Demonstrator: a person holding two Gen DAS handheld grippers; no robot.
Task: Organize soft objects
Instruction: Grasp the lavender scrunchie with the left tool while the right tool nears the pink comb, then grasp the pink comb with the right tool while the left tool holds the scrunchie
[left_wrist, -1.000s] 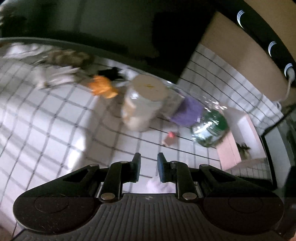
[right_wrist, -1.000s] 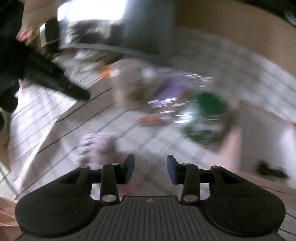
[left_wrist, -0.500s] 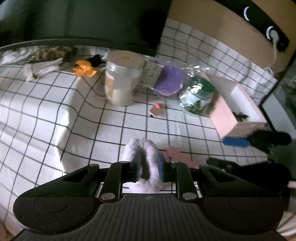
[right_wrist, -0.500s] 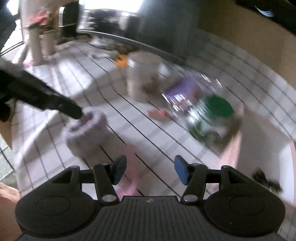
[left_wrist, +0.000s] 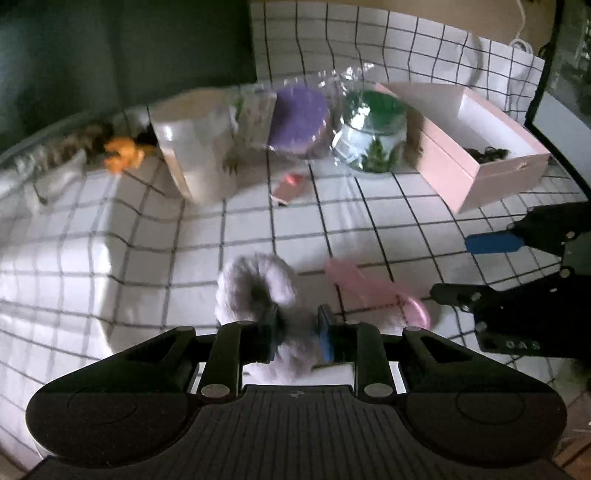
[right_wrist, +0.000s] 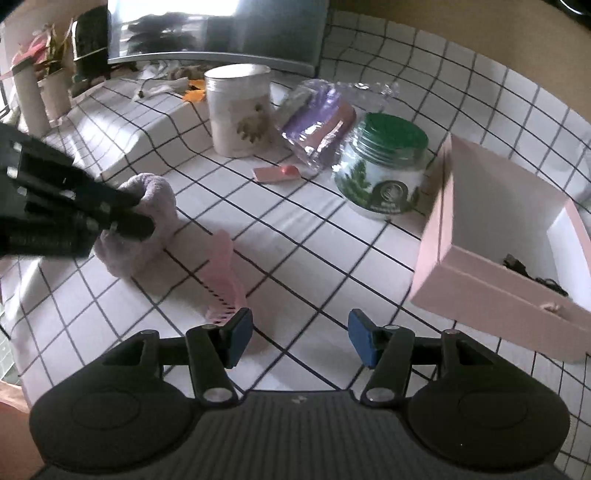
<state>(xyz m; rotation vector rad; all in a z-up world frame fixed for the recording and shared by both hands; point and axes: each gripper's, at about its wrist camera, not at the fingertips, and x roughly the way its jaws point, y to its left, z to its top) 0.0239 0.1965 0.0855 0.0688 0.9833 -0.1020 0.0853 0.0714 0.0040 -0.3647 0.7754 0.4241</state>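
- Toward the near edge of the checked tablecloth (right_wrist: 332, 258), the fluffy lilac scrunchie (left_wrist: 255, 288) lies with its near side between the left gripper (left_wrist: 297, 325) pads; those jaws have just been opening slightly, yet the pads press the fluff.
- Just beside it lies a pink comb (right_wrist: 223, 273).
- The right gripper (right_wrist: 300, 338) hangs with its jaws apart and bare over the cloth near the comb's end.
- A pink box (right_wrist: 491, 280) stands open near the right edge.

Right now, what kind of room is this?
Probably a bedroom or dressing corner at home: a checked cloth holds a pink comb, a fluffy scrunchie and cream jars.
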